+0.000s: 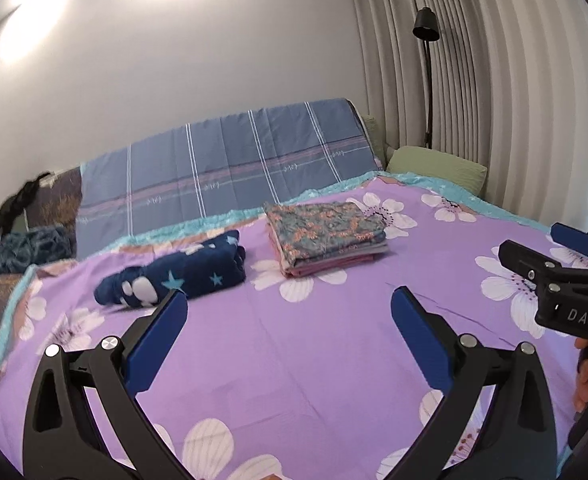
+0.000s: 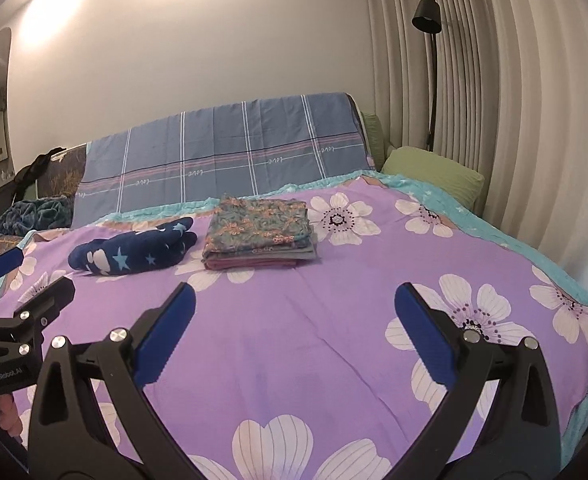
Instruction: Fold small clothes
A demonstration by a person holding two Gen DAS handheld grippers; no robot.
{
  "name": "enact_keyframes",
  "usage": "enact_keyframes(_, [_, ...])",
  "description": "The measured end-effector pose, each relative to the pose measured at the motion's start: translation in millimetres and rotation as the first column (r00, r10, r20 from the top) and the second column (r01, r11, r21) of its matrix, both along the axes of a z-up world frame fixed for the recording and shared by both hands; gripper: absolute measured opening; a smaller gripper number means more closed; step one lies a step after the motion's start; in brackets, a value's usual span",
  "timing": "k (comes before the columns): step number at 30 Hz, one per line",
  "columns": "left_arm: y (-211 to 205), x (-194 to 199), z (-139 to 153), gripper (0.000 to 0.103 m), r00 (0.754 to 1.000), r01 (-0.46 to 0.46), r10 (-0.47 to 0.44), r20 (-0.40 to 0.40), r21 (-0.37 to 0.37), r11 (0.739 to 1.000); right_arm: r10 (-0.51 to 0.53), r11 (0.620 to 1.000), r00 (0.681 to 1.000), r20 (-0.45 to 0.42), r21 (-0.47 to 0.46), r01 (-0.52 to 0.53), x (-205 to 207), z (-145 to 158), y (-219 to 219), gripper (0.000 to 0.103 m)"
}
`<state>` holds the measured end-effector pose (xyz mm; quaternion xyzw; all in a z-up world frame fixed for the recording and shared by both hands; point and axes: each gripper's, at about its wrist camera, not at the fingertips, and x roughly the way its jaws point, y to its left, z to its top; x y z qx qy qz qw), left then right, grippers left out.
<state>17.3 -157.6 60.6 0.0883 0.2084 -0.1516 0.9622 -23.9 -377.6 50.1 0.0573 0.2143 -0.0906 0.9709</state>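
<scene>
Nearest, the left tongs [image 1: 287, 306] and right tongs [image 2: 294, 300] hung wide open and empty over the purple floral bedspread [image 2: 294, 360], their handles cut off by the frame. Farther back lay a rolled navy star-print garment [image 2: 133, 254], beside a folded stack of clothes [image 2: 259, 234] whose lower layers were mostly hidden.

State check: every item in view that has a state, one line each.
left gripper: open, empty, above the bedspread
right gripper: open, empty, above the bedspread
navy star garment: bunched into a loose roll, not folded flat
floral stack: folded, flat, squared
bedspread: spread flat, slightly creased
floor lamp: appears off
curtains: drawn shut
</scene>
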Motion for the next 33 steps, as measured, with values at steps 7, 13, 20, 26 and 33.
enact_keyframes(7, [6,0,0,0.102,0.999,-0.036,0.036,0.012,0.015,0.999,0.004,1.000,1.000,-0.008,-0.019,-0.004,2,-2,8,0.101])
enact_keyframes(13, [3,3,-4,0.102,1.000,-0.021,0.021,-0.016,0.014,1.000,0.005,1.000,0.999,-0.035,-0.022,-0.006,7,-9,9,0.101])
enact_keyframes(20, [1,4,-9,0.102,1.000,-0.028,0.028,-0.014,0.013,1.000,-0.014,1.000,0.999,-0.041,-0.026,0.013,8,-11,8,0.101])
enact_keyframes(26, [0,5,-12,0.102,1.000,-0.022,0.023,-0.018,0.024,0.999,-0.014,0.999,0.998,-0.058,-0.034,0.012,12,-14,10,0.101])
enact_keyframes(33, [2,9,-16,0.102,0.999,-0.004,0.005,-0.041,0.025,1.000,-0.004,0.998,0.997,-0.081,-0.056,-0.001,17,-17,16,0.101])
